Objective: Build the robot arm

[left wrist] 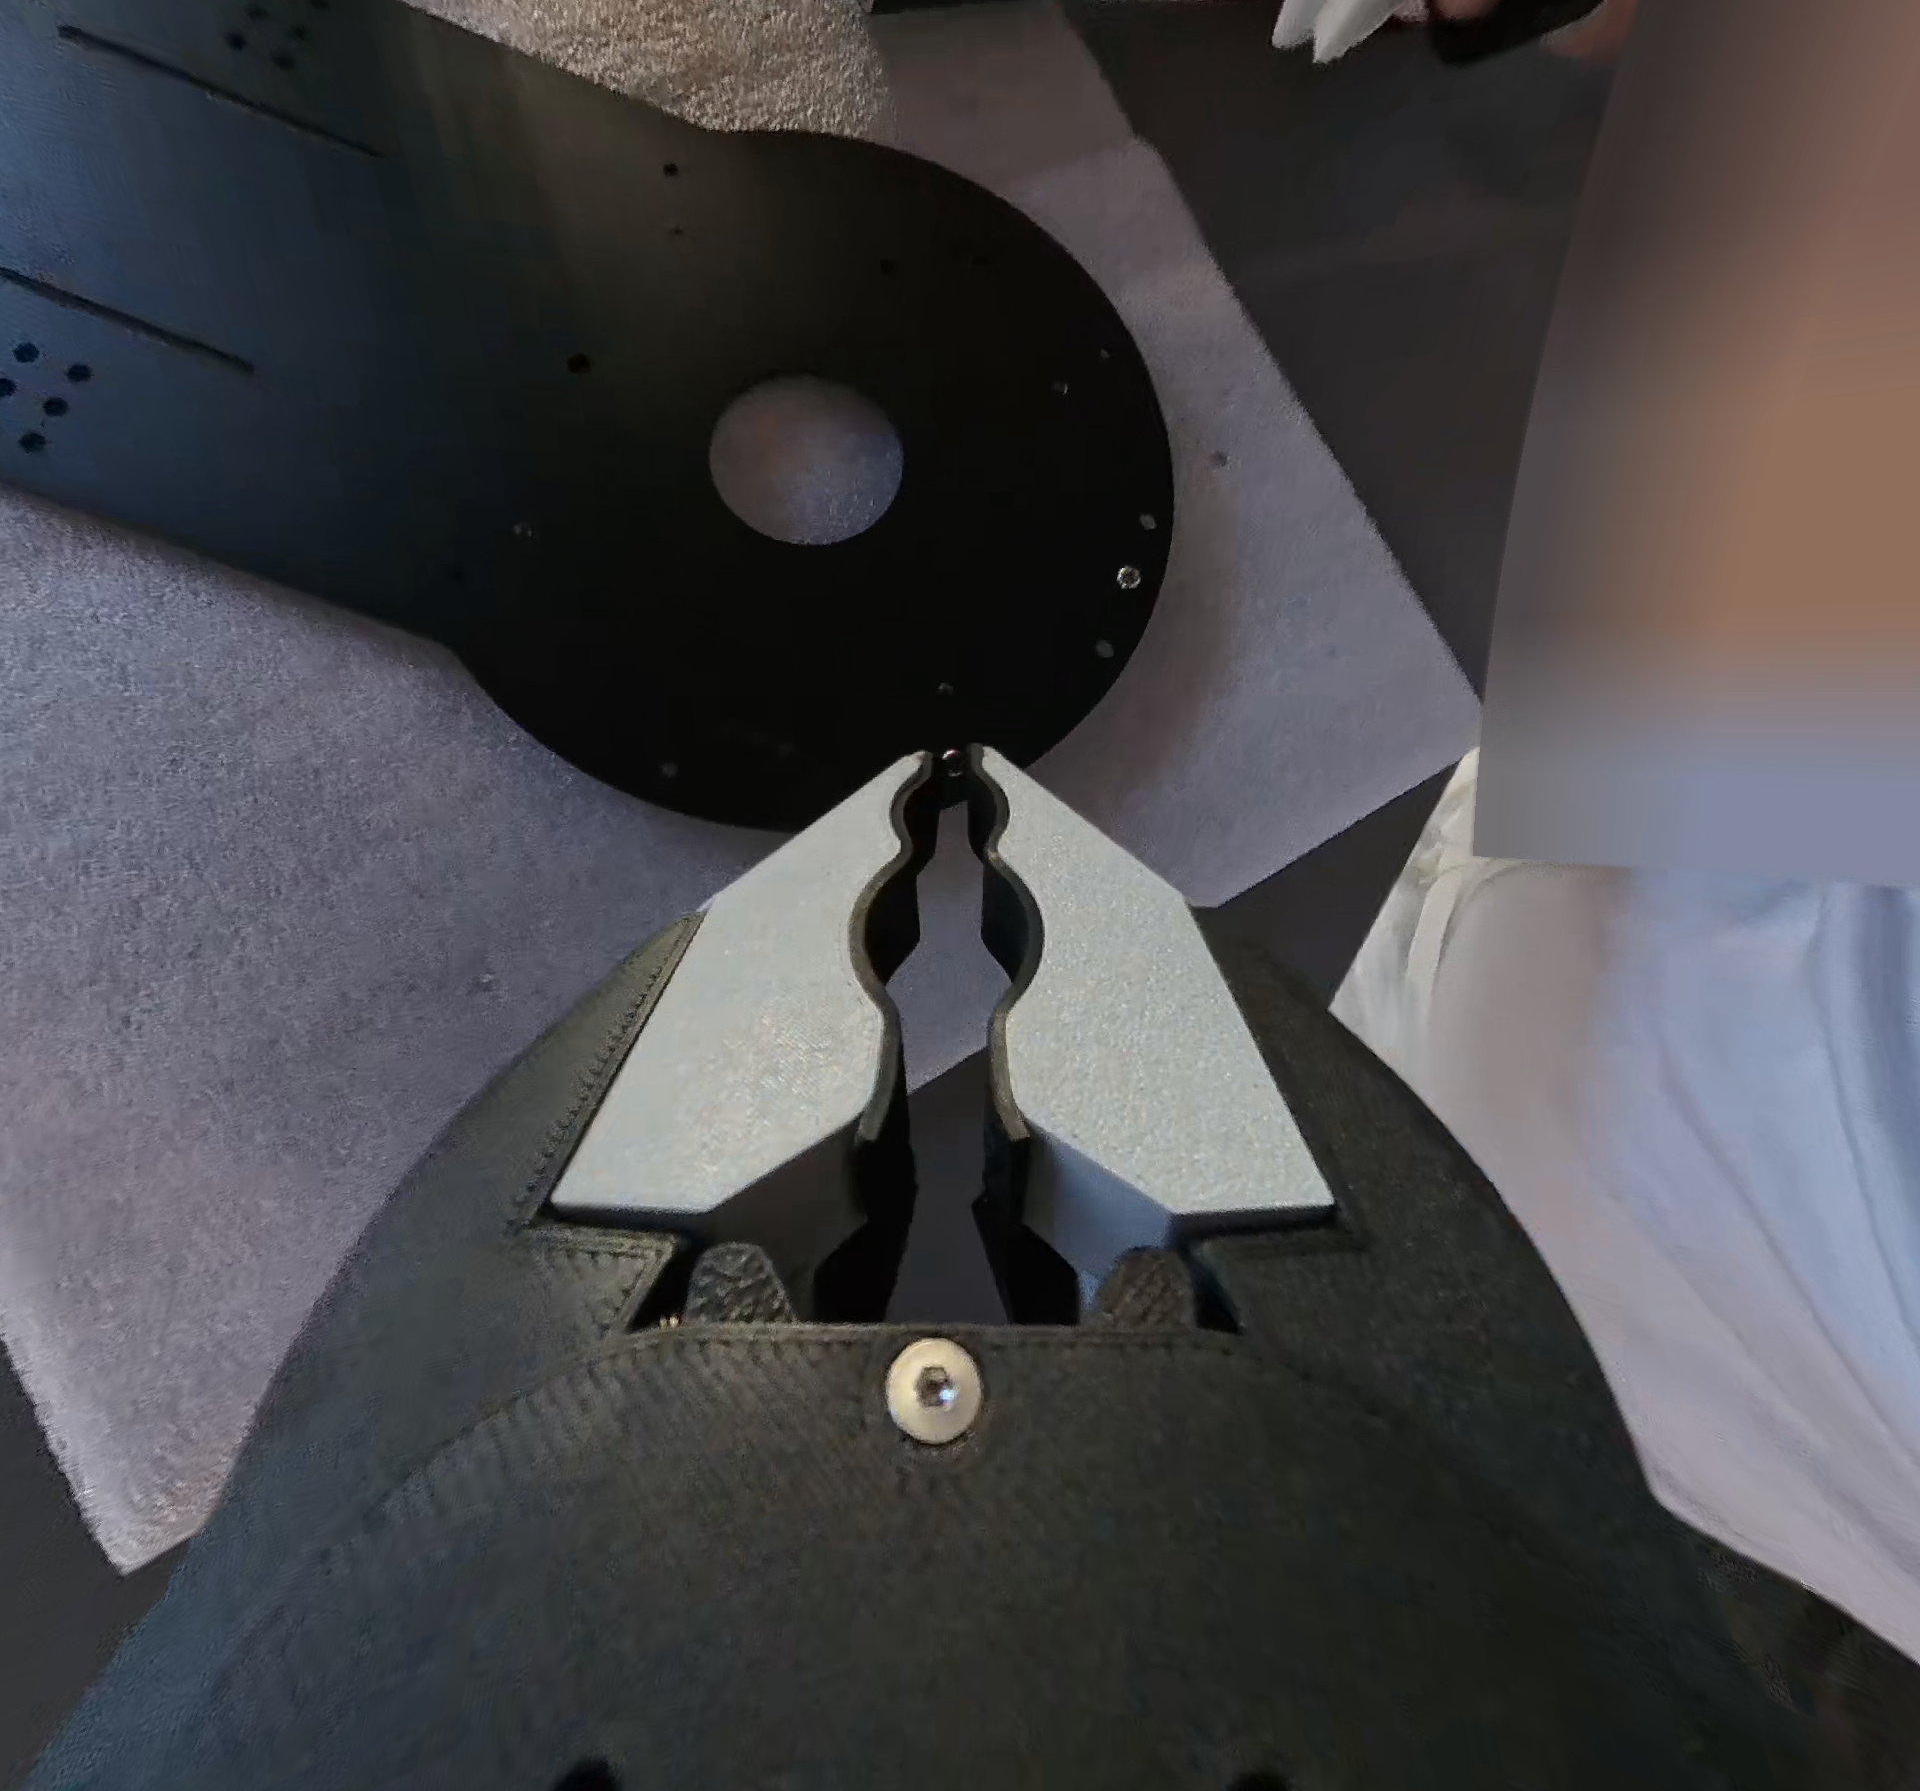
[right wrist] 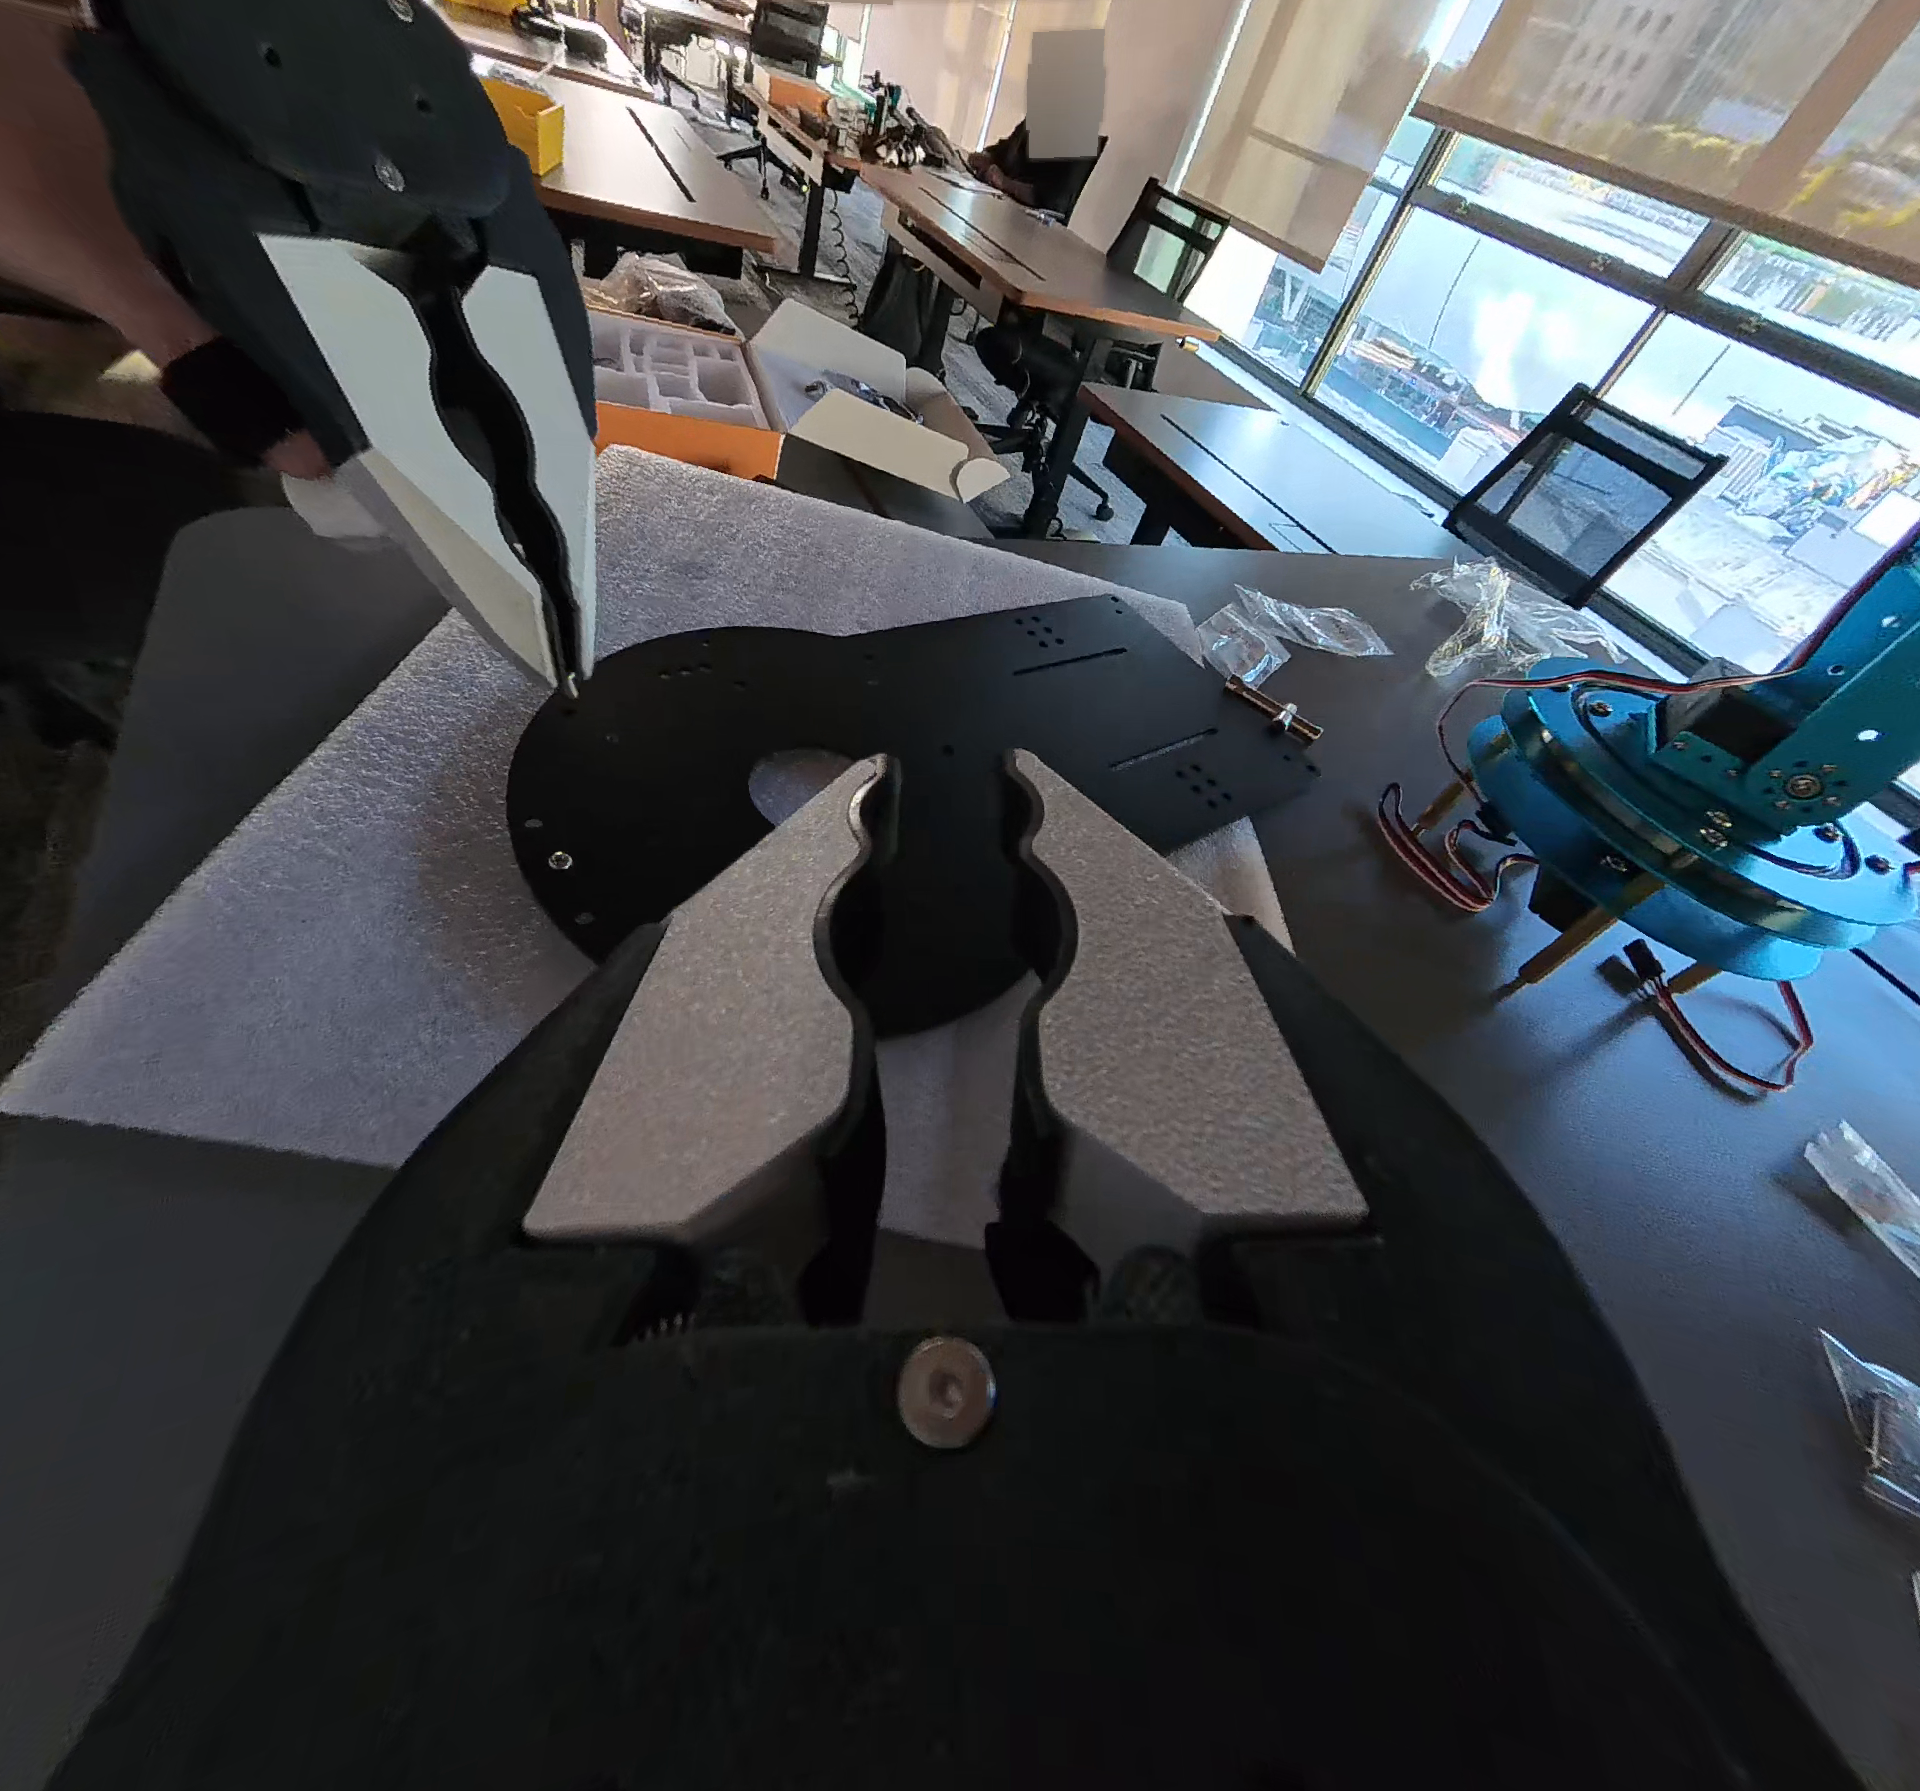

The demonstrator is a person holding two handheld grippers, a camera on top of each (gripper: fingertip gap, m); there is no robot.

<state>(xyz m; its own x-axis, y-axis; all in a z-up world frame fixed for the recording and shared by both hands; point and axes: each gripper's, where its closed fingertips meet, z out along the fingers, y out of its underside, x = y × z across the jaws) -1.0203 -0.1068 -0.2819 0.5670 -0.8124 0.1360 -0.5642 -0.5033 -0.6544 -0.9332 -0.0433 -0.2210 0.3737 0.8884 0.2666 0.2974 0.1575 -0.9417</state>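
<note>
Left wrist view: your left gripper (left wrist: 951, 762) pinches a tiny dark screw (left wrist: 952, 760) at the 6 o'clock rim of the flat black metal plate with a round hole (left wrist: 623, 536); one silver screw (left wrist: 1127, 578) is already seated at 3 o'clock.
Right wrist view: your right gripper (right wrist: 948, 770) hangs part-open and empty above that plate, on white foam sheet (right wrist: 312, 910).
Around: blue metal robot arm base (right wrist: 1704, 806) at 3 o'clock, well apart.

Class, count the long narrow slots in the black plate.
2, both in the rectangular end of the black plate: the far slot by the back edge, the near slot toward the front. The right gripper hides part, so more may exist.
</note>
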